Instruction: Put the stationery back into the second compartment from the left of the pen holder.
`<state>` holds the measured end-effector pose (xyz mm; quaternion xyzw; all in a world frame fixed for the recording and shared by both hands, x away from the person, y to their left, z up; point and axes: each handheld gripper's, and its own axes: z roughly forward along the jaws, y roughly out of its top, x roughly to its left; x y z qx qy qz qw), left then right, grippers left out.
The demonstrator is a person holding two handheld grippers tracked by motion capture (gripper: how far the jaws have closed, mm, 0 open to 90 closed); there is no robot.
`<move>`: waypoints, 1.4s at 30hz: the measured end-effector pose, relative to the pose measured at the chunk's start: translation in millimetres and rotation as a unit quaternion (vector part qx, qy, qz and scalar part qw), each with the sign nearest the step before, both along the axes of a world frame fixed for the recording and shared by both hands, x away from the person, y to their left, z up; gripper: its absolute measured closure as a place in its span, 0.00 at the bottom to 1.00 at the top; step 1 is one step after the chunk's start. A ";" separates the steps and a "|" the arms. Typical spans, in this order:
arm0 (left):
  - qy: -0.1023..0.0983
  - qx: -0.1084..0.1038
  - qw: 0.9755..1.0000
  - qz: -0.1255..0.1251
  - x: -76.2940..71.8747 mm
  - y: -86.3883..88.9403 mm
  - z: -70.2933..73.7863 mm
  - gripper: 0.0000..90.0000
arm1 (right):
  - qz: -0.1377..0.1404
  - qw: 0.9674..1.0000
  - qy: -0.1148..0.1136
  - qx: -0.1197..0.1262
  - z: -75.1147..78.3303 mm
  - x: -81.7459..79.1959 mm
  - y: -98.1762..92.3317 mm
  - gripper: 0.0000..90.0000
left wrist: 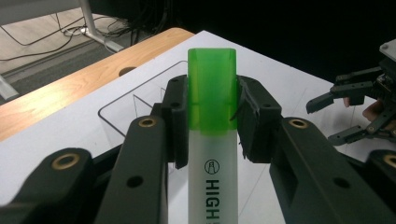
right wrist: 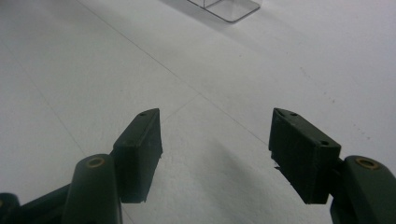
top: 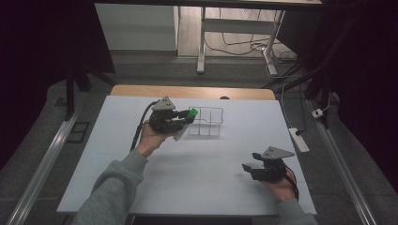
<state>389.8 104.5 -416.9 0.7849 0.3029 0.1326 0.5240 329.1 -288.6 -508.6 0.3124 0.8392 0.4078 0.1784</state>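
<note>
With the left gripper (left wrist: 212, 116) clamped on the green-capped highlighter (left wrist: 212, 107) and the right gripper (right wrist: 215, 140) open and empty at lower right, keep the pen upright over the clear divided organizer (top: 206, 123) at frame centre before lowering.

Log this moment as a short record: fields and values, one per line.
setting: white table top
held item: green-capped highlighter
left tongs: shut on the highlighter, pads at its cap, raised beside the organiser
right tongs: open, nothing between them, low over the table
container: clear plastic organiser with compartments, standing on the table
highlighter status: not yet in the organiser
</note>
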 end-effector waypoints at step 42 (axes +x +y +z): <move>-0.043 0.008 0.999 -0.016 72.5 -58.1 14.2 0.74 | -0.002 1.000 0.003 0.006 -0.2 0.8 -4.9 0.38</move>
